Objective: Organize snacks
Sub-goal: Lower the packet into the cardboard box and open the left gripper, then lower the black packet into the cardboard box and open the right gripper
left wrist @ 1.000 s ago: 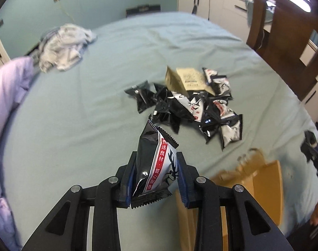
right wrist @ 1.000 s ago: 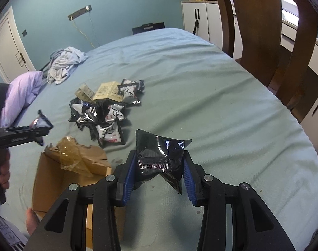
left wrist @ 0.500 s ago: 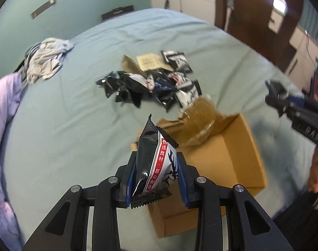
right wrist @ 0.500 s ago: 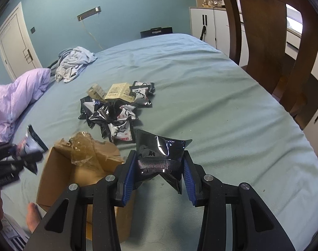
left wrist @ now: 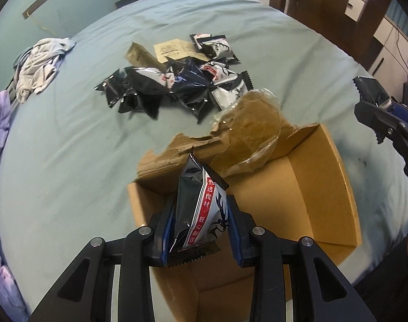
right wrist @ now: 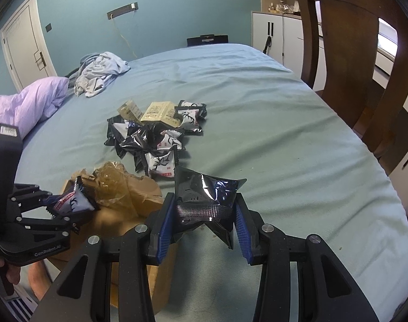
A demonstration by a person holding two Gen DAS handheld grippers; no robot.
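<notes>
Seemingly poised for a drop, the left hand-held gripper (left wrist: 201, 230) in its own wrist view pinches a black foil snack packet with a red stripe (left wrist: 201, 209) upright, directly above the open cardboard box (left wrist: 322, 187) on the bed (left wrist: 70, 147); the box looks empty where its floor shows, and its far flap is torn, with crumpled tape. Beyond that flap lies the heap of snack packets (left wrist: 177, 86), mostly black foil. From the right wrist view, the right hand-held gripper (right wrist: 204, 222) clamps a second black foil packet (right wrist: 206, 190) by its crimped seam, held over the bedsheet just right of the box (right wrist: 139, 214), whose near corner sits under the left finger. These packets are probably light, puffy, crinkly and slick, so the flat serrated seam is likely the surest place to grip without crushing the contents.
</notes>
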